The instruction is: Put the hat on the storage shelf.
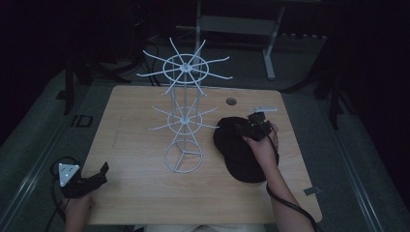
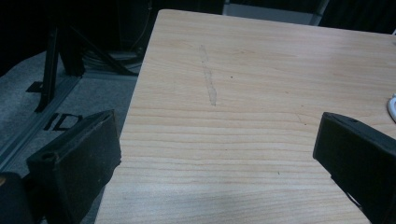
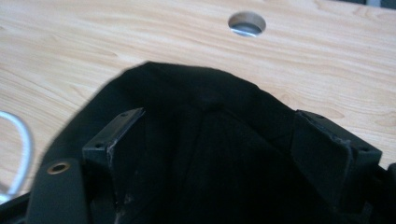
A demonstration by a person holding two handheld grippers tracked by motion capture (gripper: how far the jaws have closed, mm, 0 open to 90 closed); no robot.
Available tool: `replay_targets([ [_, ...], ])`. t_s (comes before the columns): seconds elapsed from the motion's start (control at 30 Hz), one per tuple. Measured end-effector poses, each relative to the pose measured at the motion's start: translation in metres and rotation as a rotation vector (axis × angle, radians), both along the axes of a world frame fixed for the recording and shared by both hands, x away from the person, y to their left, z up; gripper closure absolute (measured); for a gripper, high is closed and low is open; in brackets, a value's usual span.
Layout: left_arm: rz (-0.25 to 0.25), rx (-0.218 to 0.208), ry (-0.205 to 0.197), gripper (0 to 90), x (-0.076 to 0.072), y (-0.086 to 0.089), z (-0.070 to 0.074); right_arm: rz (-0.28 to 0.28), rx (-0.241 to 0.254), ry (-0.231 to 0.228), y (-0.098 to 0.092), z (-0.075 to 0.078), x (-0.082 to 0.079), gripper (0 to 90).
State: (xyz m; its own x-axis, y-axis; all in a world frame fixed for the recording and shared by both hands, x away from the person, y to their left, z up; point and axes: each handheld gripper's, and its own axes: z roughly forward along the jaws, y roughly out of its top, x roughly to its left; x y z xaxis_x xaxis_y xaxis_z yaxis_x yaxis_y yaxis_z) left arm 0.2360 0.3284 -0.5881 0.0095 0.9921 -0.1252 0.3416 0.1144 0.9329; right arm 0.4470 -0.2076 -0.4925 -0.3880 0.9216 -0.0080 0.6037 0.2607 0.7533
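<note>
The right hand [image 1: 265, 151] is extended forward over the right half of the wooden table [image 1: 135, 193], the forearm entering from the near edge and angled slightly leftward toward the far side. The right gripper [image 1: 255, 124] is held at the far end of a black cap [image 1: 239, 154], which lies flat on the table to the right of the white wire rack [image 1: 183, 116]. In the right gripper view the jaws are seen spread wide, one on either side of the cap's dark fabric [image 3: 205, 140]; the cloth lies between them, and the pads are not seen pressing on it, so the claw is recorded as released. A round cable hole [image 3: 247, 23] in the tabletop is noted just beyond the cap, and a curve of the rack's white base ring is observed at the left edge of that view. The left hand [image 1: 76, 210] is rested at the near left corner of the table, the left gripper [image 1: 96, 178] being pointed toward the far right along the board. In the left gripper view its jaws are seen well apart with bare wood between them; this claw is likewise recorded as released and holding nothing. The rack stands upright near the table's centre, with two tiers of radiating hooks, and nothing is seen hanging on them.
</note>
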Motion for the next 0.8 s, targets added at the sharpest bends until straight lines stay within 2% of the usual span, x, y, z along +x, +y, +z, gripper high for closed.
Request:
replay_targets([
  [0.2, 0.001, 0.0, 0.0, 1.5, 0.0, 0.0, 0.0, -0.01, -0.031, 0.052, 0.003, -0.011, 0.009, 23.4],
  [0.3, 0.002, 0.0, 0.001, 1.5, 0.0, 0.0, 0.0, -0.007, -0.047, 0.097, 0.004, -0.019, 0.012, 34.0],
  [0.4, 0.002, -0.001, 0.002, 1.4, 0.0, 0.0, 0.0, 0.006, -0.055, 0.106, 0.006, -0.019, 0.012, 44.9],
  [0.53, 0.003, -0.001, 0.002, 1.4, 0.0, 0.0, 0.0, 0.017, -0.064, 0.121, 0.007, -0.02, 0.012, 68.1],
  [0.63, 0.004, -0.004, 0.001, 1.5, 0.0, 0.0, 0.0, 0.019, -0.056, 0.094, 0.006, -0.018, 0.008, 76.9],
  [0.8, 0.004, -0.003, 0.002, 1.5, 0.0, 0.0, 0.0, 0.011, -0.022, 0.026, 0.001, -0.013, -0.001, 80.6],
])
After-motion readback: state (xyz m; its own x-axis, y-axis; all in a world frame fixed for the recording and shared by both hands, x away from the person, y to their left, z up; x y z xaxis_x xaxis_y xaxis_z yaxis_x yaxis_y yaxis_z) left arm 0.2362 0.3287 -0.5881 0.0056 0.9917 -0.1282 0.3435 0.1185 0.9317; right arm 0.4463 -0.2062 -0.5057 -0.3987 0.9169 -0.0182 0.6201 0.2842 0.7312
